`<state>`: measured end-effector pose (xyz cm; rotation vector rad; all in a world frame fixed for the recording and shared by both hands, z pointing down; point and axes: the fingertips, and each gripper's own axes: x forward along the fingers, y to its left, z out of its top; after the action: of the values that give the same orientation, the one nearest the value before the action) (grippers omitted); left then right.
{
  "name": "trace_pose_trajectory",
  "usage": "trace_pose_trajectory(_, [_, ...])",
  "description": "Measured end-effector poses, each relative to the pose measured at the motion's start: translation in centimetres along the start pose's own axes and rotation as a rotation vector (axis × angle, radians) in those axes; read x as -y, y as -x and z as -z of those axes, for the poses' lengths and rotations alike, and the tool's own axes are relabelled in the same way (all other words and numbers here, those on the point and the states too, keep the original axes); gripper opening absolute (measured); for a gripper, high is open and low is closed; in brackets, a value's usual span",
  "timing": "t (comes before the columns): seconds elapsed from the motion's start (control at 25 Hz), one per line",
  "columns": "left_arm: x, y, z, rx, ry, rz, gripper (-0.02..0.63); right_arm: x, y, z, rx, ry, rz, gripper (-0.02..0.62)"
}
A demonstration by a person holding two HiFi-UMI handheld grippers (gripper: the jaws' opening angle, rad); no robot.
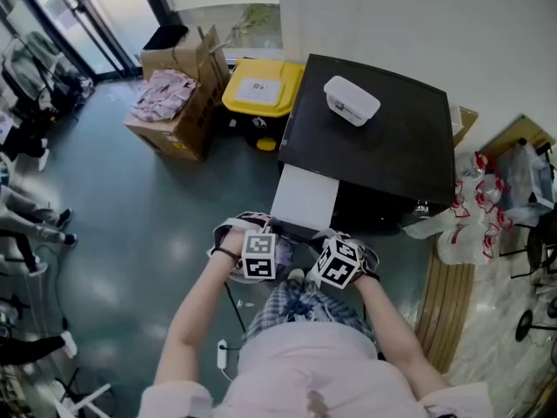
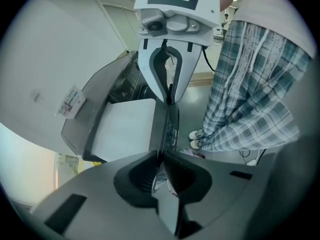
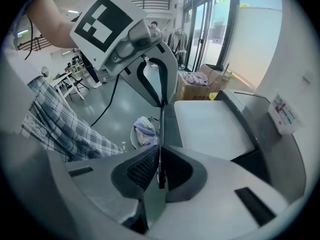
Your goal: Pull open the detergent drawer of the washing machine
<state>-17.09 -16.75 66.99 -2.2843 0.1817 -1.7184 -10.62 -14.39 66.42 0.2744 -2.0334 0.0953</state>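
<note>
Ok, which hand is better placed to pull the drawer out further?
Left, narrowly. Left gripper and right gripper are both shut on the front edge of the drawer, at opposite ends. In the head view the drawer slants slightly toward the left arm's side, so that pull looks straighter.

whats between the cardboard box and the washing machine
A yellow-lidded bin stands on the floor between the cardboard box and the washing machine; the head view shows it.

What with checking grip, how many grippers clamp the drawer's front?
2: left gripper at the left end of the drawer, right gripper at its right end. None hidden.
</note>
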Motion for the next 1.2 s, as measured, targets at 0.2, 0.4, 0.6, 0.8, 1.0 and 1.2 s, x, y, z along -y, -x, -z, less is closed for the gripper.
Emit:
trace_pose_trajectory(0.2, [1.8, 0.5, 0.4, 0.010, 0.004, 0.025, 0.060, -2.0, -0.3, -0.1, 0.005, -0.002, -0.039, 0.046])
trace_pose_trajectory(0.4, [3.7, 0.7, 0.8, 0.014, 0.003, 0.049, 0.060, -3.9, -0.7, 0.0, 0.001, 0.008, -0.061, 0.046])
trace_pose_trajectory(0.6, [4.3, 0.7, 0.8, 0.016, 0.017, 0.038, 0.060, -4.4, -0.9, 0.3, 0.007, -0.015, -0.071, 0.044])
trace_pose_trajectory(0.8, [4.1, 0.7, 0.6, 0.025, 0.043, 0.050, 0.060, -4.5, -0.6, 0.3, 0.012, -0.023, -0.088, 0.044])
trace_pose_trajectory(1.0, [4.1, 0.7, 0.7, 0.034, 0.078, 0.055, 0.063, -4.4, -0.6, 0.2, 0.031, -0.054, -0.100, 0.046])
trace_pose_trajectory(1.2, [3.9, 1.2, 0.4, 0.082, 0.161, 0.094, 0.158, -4.2, -0.3, -0.1, 0.064, -0.107, -0.122, 0.164])
